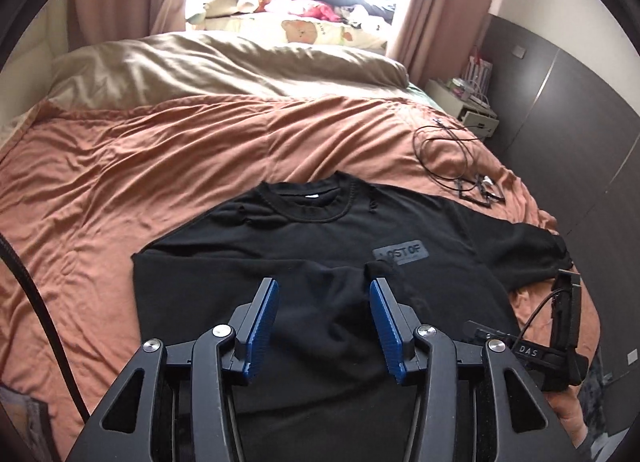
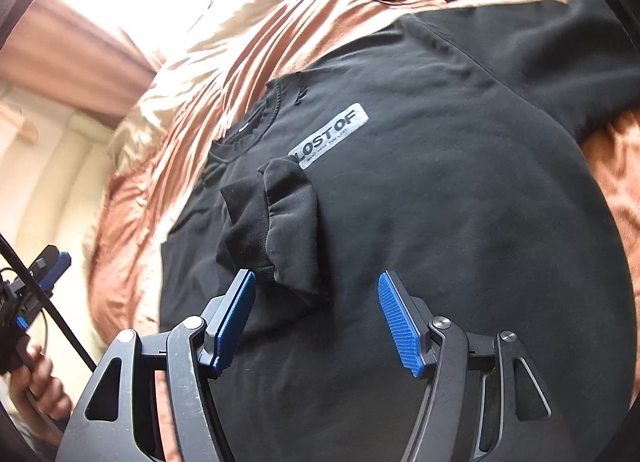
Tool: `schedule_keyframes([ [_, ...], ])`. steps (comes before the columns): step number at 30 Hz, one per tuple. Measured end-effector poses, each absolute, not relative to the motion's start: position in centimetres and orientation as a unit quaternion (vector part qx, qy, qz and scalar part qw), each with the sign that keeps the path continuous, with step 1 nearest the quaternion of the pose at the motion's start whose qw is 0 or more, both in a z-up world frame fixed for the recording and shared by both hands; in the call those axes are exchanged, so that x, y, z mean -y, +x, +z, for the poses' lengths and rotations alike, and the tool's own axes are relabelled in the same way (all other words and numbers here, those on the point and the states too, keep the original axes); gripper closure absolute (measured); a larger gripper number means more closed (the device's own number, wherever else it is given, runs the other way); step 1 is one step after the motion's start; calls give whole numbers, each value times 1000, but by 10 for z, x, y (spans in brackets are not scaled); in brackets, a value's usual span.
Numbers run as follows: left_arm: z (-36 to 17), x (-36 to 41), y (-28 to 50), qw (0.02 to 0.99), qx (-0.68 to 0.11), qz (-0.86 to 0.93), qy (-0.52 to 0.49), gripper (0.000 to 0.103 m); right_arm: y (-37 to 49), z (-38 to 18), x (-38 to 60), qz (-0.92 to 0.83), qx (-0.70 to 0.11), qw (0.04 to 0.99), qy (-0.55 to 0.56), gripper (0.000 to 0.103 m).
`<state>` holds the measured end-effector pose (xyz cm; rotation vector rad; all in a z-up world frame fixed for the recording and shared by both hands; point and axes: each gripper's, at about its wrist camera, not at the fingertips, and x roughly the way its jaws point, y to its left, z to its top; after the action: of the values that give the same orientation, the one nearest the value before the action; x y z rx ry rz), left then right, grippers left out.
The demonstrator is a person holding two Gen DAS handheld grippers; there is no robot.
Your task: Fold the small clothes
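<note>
The black sweatshirt is lying face-up near the bed's foot edge, one sleeve already folded across its chest. Both the left gripper and right gripper are hovering open, gripping nothing; the other sleeve and body folds are remaining.

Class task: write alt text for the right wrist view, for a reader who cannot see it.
A black sweatshirt with a grey LOST OF patch lies face up on a rust-orange bedspread, one cuffed sleeve folded across its chest. The open right gripper hangs just above it, blue pads apart, gripping nothing.
</note>
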<state>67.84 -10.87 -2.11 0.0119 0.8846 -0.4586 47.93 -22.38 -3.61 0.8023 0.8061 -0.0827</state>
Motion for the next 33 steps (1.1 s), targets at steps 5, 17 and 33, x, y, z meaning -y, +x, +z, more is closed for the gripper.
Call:
schedule_keyframes([
  [5, -42, 57, 685, 879, -441, -180, -14, 53, 496, -27, 194, -37, -393, 865, 310, 41],
  [17, -134, -40, 696, 859, -495, -126, -48, 53, 544, -18, 130, -62, -419, 893, 154, 15],
  [33, -202, -68, 696, 830, -537, -138, -56, 53, 596, -47, 111, -134, -462, 874, 62, 14],
])
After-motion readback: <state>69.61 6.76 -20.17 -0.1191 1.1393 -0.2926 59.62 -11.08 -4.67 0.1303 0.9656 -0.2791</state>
